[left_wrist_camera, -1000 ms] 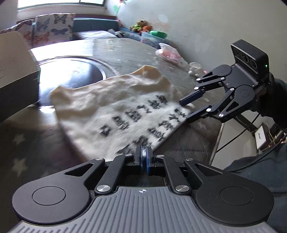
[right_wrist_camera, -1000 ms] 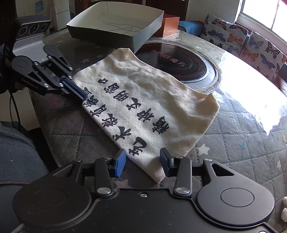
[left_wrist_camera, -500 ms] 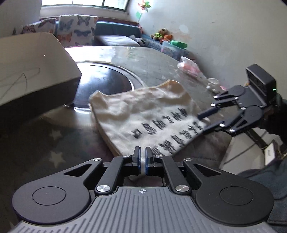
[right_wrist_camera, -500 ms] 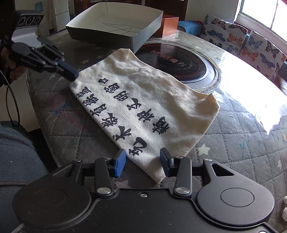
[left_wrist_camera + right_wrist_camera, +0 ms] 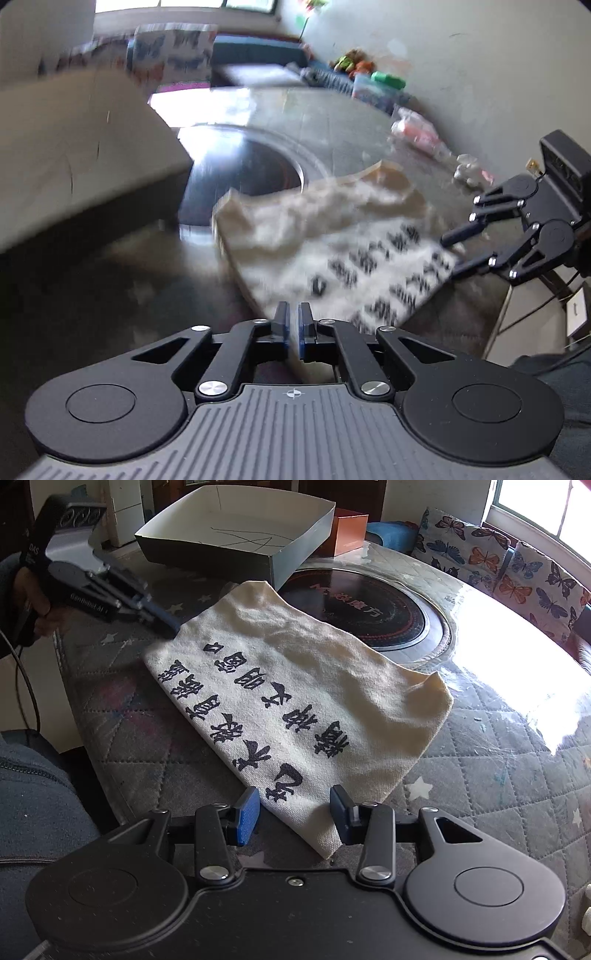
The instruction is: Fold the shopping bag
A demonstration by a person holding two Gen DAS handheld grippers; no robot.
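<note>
The left claw (image 5: 294, 326) is closed: its blue pads (image 5: 283, 326) stand almost together, and in the left wrist view a cream strip of the shopping bag (image 5: 295, 705) appears to pass up through the slit between them. In the right wrist view its tips (image 5: 168, 624) meet the bag's far left corner, so it looks clamped on that edge, though motion blur smears the contact in both views.

The right claw (image 5: 293, 818) stands partly open. Its near corner of the bag lies in the gap between the fingers (image 5: 247, 814), and neither pad is seen pressing on the cloth. From the left wrist view this claw (image 5: 452, 254) sits at the bag's right edge with its tips apart; whether they touch the fabric is hard to tell there.

The bag lies flat and crumpled on the quilted counter (image 5: 498, 775), its black printed characters facing up, running from the near middle toward the far left. Its far edge reaches the dark round plate (image 5: 388, 609) set into the counter and comes just beside the open cardboard box (image 5: 236, 535).

A hand (image 5: 33, 605) grips the left claw's handle, partly cut off at the frame edge. The printing is too blurred to read in the left wrist view.
</note>
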